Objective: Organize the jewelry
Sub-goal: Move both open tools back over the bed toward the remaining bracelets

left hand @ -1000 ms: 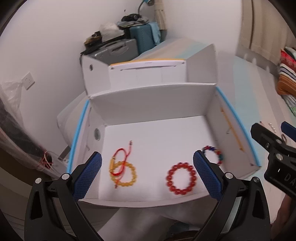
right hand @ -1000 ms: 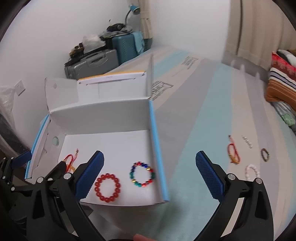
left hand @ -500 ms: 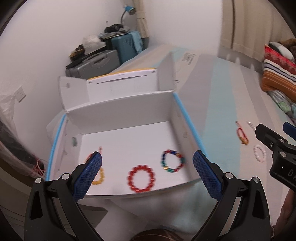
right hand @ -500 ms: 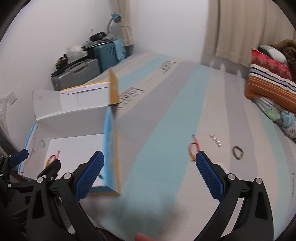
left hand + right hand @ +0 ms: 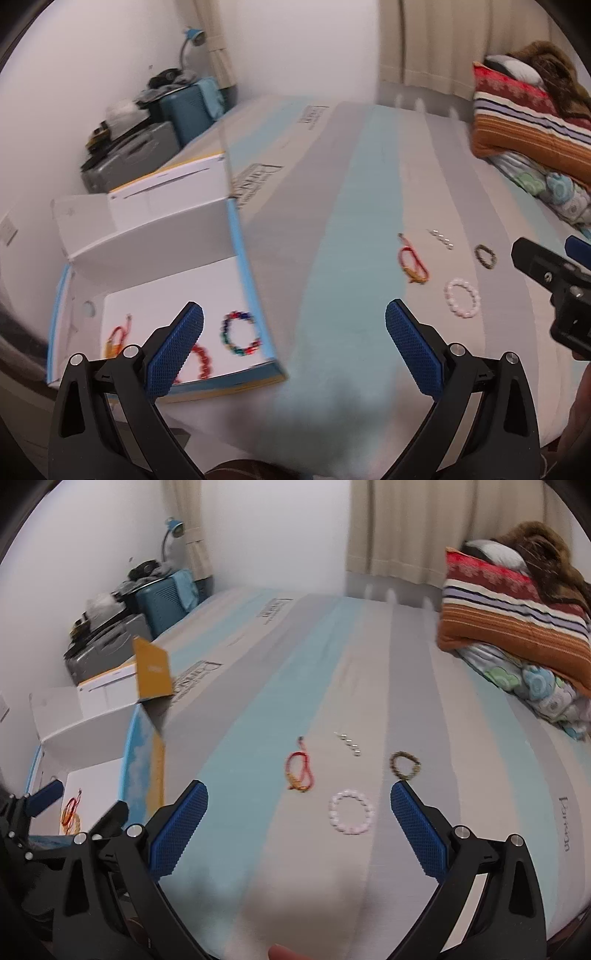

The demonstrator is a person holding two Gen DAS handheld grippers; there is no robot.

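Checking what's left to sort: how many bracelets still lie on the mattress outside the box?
3: the red cord bracelet nearest the box, the pale pink bead bracelet before the right gripper, the brown bead bracelet farthest right.

Three bracelets lie flat in the open white box [image 5: 236,236]; a red cord bracelet [image 5: 300,771], silver beads [image 5: 348,743], a brown bracelet [image 5: 405,765] and a pink bracelet [image 5: 351,812] lie mid-bed.

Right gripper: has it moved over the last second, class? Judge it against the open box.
Yes. The right gripper has swung right, away from the open box, which now sits at the left edge; the pink bead bracelet on the mattress lies between its open fingers.
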